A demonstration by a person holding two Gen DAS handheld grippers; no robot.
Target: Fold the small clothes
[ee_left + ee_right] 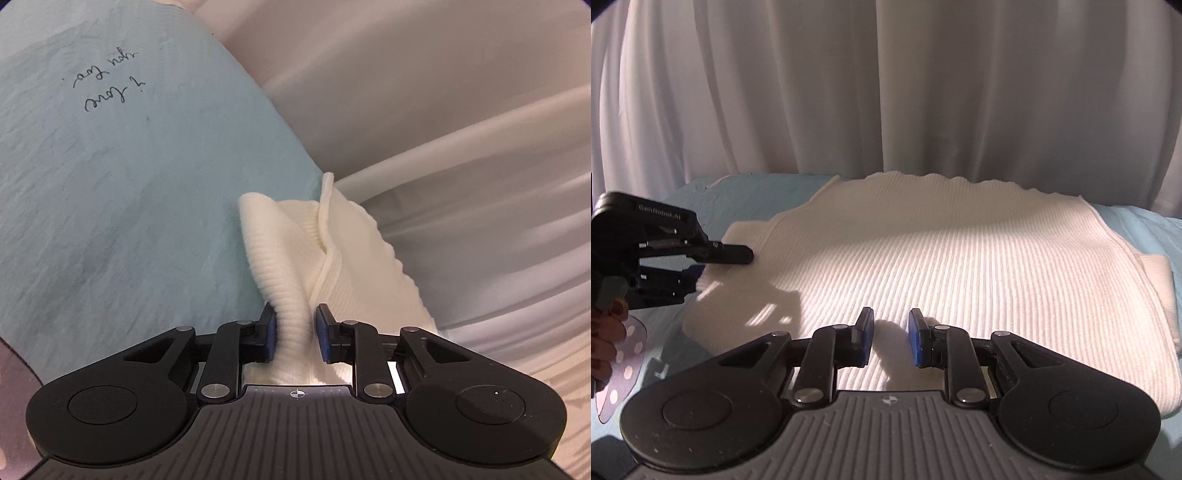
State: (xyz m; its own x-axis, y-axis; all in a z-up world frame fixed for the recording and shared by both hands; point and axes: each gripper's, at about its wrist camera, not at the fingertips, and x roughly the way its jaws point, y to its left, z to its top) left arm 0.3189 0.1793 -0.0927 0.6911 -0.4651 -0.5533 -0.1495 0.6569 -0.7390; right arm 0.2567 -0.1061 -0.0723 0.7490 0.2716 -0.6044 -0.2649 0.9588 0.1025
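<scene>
A cream ribbed knit top [923, 258] lies spread flat on a light blue sheet [757, 195]. In the left wrist view my left gripper [295, 336] is shut on a bunched fold of the top [291, 258] at its left edge, with cloth running between the blue pads. It also shows in the right wrist view [713, 266], gripping the top's left side. My right gripper [891, 339] hovers just above the near middle of the top, its jaws a little apart and holding nothing.
White curtains [886, 92] hang behind the far edge of the surface. The blue sheet [110, 184] carries handwritten dark lettering [107, 81]. A polka-dot cloth [624, 369] lies at the near left by the hand.
</scene>
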